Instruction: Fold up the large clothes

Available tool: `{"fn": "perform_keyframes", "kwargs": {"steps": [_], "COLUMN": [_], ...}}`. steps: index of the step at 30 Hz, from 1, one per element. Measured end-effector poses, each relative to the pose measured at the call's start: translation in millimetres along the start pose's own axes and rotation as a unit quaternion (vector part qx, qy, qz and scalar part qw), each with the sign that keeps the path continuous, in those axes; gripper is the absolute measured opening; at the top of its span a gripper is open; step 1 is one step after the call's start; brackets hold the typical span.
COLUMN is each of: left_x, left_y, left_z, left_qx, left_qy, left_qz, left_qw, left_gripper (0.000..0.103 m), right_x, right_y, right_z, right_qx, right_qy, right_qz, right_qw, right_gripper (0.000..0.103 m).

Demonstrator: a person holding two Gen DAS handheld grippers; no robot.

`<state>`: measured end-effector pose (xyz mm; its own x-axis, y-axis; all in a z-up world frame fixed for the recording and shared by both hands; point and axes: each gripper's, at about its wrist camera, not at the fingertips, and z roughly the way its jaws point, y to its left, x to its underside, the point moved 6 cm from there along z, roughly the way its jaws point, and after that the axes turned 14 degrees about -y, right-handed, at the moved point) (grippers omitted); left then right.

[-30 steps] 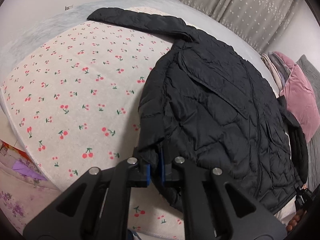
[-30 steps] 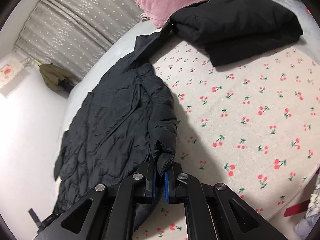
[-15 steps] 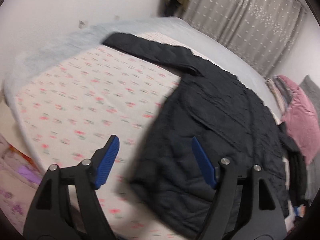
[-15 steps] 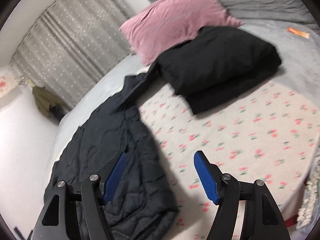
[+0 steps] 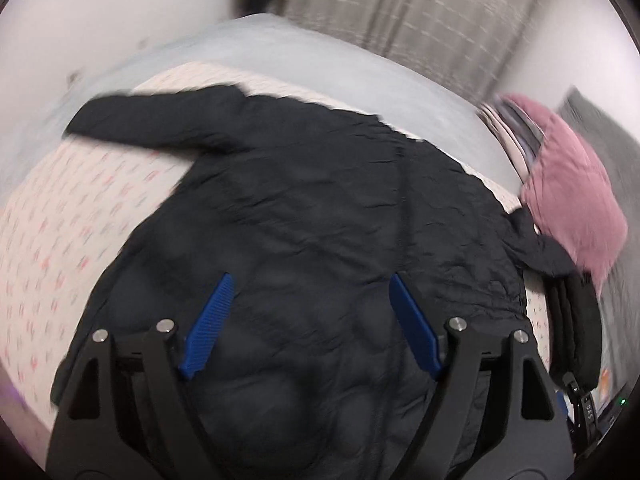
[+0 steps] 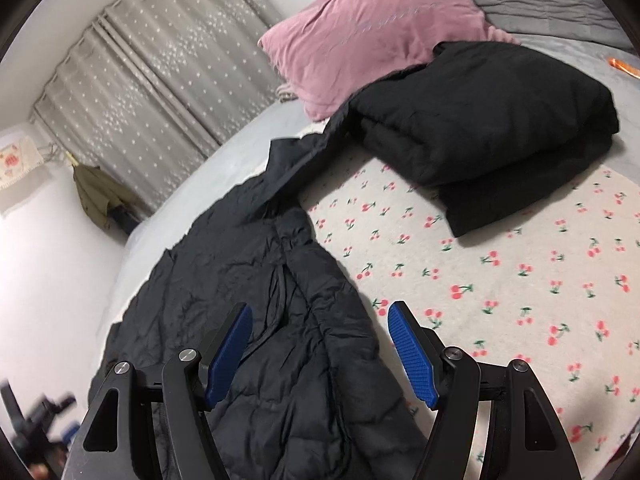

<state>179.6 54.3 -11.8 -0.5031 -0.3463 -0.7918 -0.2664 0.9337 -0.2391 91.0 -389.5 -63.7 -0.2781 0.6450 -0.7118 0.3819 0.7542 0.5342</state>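
Left gripper (image 5: pixel 310 284): jaws spread wide above black quilted jacket (image 5: pixel 320 240); jacket lies flat on cherry-print sheet (image 5: pixel 80 216); pink pillow (image 5: pixel 572 192) beside it.

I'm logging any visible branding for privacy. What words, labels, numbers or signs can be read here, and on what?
"DKS": perhaps, white letters on a black strap at the left view's lower right; blurred, uncertain.
Wall hanging, red and white motif: too small to read.
Black puffer jacket and pink pillow: no readable text.

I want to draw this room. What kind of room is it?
Most likely a bedroom: a bed with a cherry-print sheet, a pink velvet pillow, and grey dotted curtains.
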Motion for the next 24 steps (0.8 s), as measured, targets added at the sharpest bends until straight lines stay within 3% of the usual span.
{"fn": "perform_keyframes", "kwargs": {"steps": [3,7,10,13,15,18,20,22,24], "left_x": [11.1,53.6,39.4,31.0,31.6,34.5,34.0,32.7,30.4], "left_y": [-12.5,-0.8,12.5,23.0,29.1,36.6,40.5,42.7,43.9], "left_z": [30.7,76.4,79.1,84.3,90.0,93.7,96.3,99.9,107.0], "left_qx": [-0.008,-0.016,-0.035,-0.044,-0.042,-0.047,-0.05,-0.055,-0.059], "left_qy": [0.0,0.092,0.057,0.05,0.061,0.072,0.071,0.07,0.071], "left_qz": [0.031,0.03,0.03,0.027,0.017,0.011,0.01,0.015,0.022], "left_qw": [0.9995,0.9952,0.9973,0.9974,0.9971,0.9963,0.9962,0.9959,0.9955], "left_gripper": [0.083,0.083,0.083,0.083,0.083,0.083,0.083,0.083,0.083], "right_x": [2.9,-5.6,-42.0,-103.1,-141.7,-197.8,-214.4,-221.9,-227.8], "right_y": [3.0,-9.2,-17.3,-20.0,-22.2,-46.9,-60.2,-82.8,-99.4], "right_z": [8.8,8.0,11.9,27.8,52.4,114.1,150.9,186.2,202.8], "right_qx": [-0.008,-0.023,-0.022,-0.004,-0.008,0.031,0.032,0.074,0.103], "right_qy": [0.02,0.024,-0.005,-0.051,-0.058,-0.038,-0.007,0.025,0.019], "right_qz": [-0.002,0.012,0.016,0.008,0.009,0.051,0.08,0.111,0.136], "right_qw": [1.0,0.999,1.0,0.999,0.998,0.997,0.996,0.991,0.985], "right_gripper": [0.071,0.071,0.071,0.071,0.071,0.071,0.071,0.071,0.071]}}
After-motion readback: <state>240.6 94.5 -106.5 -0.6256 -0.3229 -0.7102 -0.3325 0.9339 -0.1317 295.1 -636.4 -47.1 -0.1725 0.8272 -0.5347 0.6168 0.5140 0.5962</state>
